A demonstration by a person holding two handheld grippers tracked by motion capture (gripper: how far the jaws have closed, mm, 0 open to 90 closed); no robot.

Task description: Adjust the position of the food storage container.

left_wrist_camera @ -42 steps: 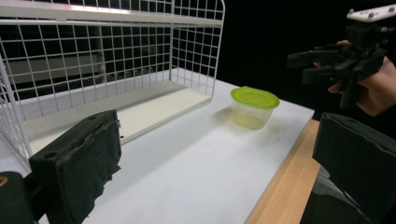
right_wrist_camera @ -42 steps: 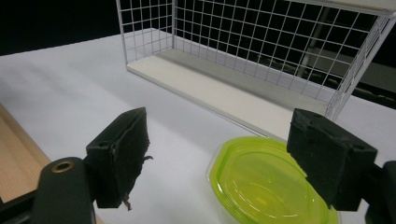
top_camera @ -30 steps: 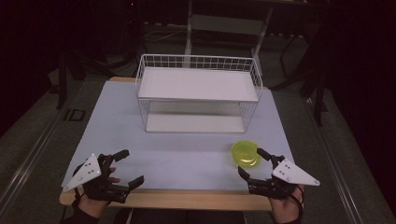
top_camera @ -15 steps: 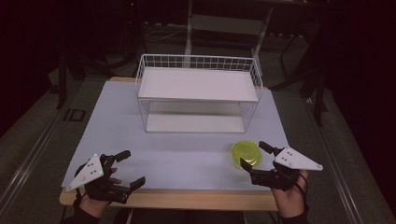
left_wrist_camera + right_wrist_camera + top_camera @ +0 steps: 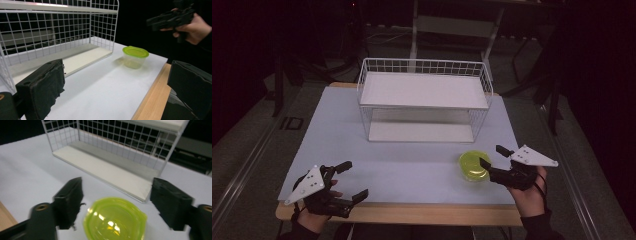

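Right gripper (image 5: 493, 157) jaws apart, just been closing, straddling the green-lidded container (image 5: 474, 166) at near right of table (image 5: 412, 170), not gripping. Left gripper (image 5: 348, 181) open, idle. Risk: off-centre squeeze pops lid or skids container

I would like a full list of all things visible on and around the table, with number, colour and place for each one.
Container: one, clear with a yellow-green lid, near the front right of the table, in front of the rack's right end.
Wire rack: one, white, two shelves, at the back middle of the table.
Table: one, pale blue-white top with a wooden front edge.
Left gripper: one, black with a grey plate on top, at the front left corner, jaws open with nothing between them.
Right gripper: one, black with a grey plate, just right of the container; its jaws have just been closing but stand apart, with the container ahead between them, not yet pressed.
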